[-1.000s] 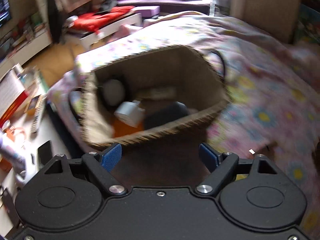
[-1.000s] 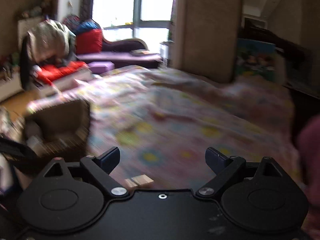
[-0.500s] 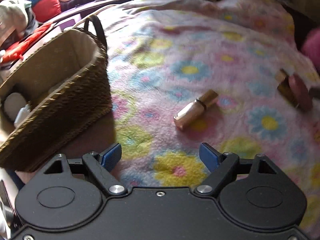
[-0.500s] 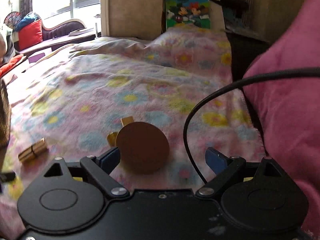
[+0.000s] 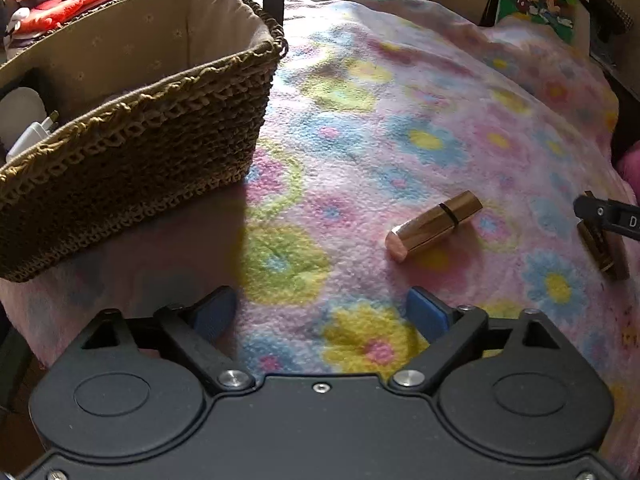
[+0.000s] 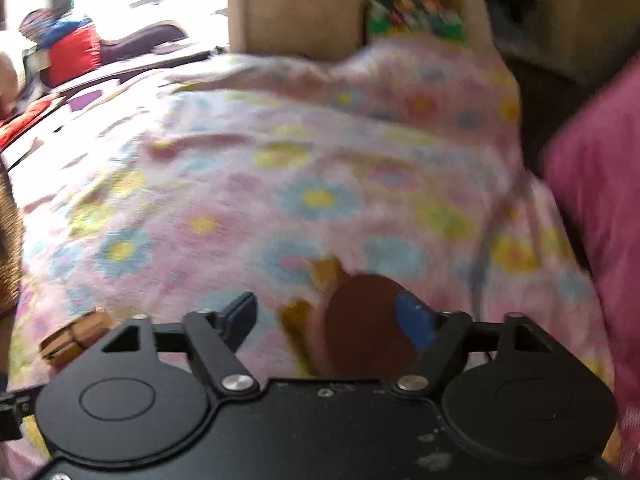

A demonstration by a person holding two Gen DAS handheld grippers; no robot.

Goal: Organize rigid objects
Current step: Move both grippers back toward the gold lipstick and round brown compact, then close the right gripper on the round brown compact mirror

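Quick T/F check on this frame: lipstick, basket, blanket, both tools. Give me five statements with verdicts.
1. The gold lipstick tube lies on the flowered blanket. True.
2. The tube is inside the wicker basket. False: it lies outside, to the basket's right in the left wrist view.
3. The left tool grips the tube. False: its jaws are opening, nothing between them.
4. The basket already holds items, including a white plug. True.
5. A brown round compact sits between the right tool's closing jaws. True.
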